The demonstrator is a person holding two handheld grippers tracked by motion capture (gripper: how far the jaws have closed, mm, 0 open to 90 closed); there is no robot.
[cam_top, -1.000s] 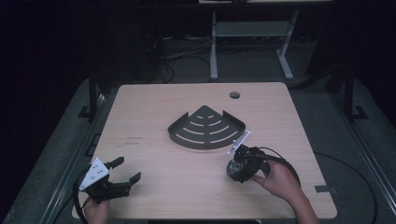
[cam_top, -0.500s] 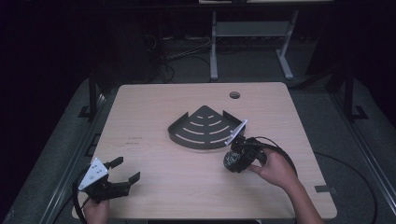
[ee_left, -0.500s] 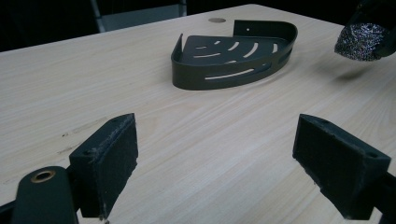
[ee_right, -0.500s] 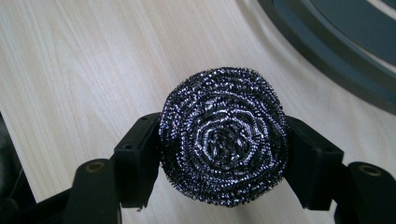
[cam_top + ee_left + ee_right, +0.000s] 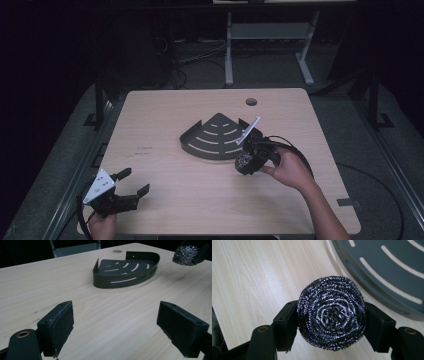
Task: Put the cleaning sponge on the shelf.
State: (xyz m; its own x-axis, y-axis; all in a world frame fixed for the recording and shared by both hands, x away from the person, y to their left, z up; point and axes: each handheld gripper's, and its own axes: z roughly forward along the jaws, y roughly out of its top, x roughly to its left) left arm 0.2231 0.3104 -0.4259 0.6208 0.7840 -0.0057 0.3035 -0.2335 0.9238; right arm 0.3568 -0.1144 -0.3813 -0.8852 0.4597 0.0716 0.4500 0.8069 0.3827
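Observation:
A round steel-wool scourer (image 5: 331, 312) sits squeezed between the two black jaws of my right gripper (image 5: 331, 322), held a little above the table. In the high view that gripper (image 5: 245, 162) hovers at the front right edge of a dark, fan-shaped corner shelf (image 5: 214, 136) with curved slots. The left gripper view shows the shelf (image 5: 125, 268) lying flat mid-table and the scourer (image 5: 186, 255) at the top right. My left gripper (image 5: 131, 182) rests open near the table's front left corner, its jaws wide apart with nothing between them (image 5: 115, 332).
The light wooden table (image 5: 165, 115) has a small round cable hole (image 5: 251, 102) near its far edge. A metal frame (image 5: 265, 35) stands on the dark floor beyond it. Cables trail from both grippers.
My right gripper has carried the scourer forward and slightly left, from the table's near right to the shelf's edge. The left gripper has stayed put.

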